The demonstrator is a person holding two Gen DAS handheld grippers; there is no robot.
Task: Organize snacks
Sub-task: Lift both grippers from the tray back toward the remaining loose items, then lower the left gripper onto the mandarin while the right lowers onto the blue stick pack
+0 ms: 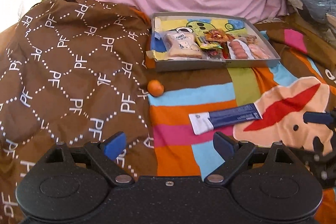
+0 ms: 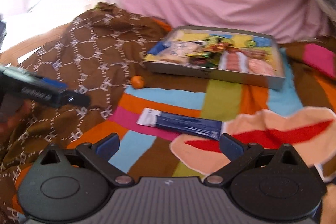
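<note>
Striped bedspread, soft & lumpy. L to R: brown cloth, orange fruit, grey tray w/ snacks, blue packet loose nearer. Left gripper & right gripper both spread wide, empty. Risk: fruit likely rolls if bedding dips; flat packet may slip from fingers.

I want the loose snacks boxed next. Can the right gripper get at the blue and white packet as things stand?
Probably yes: the right gripper is open, and the blue and white packet lies flat just ahead, nothing between them.
</note>
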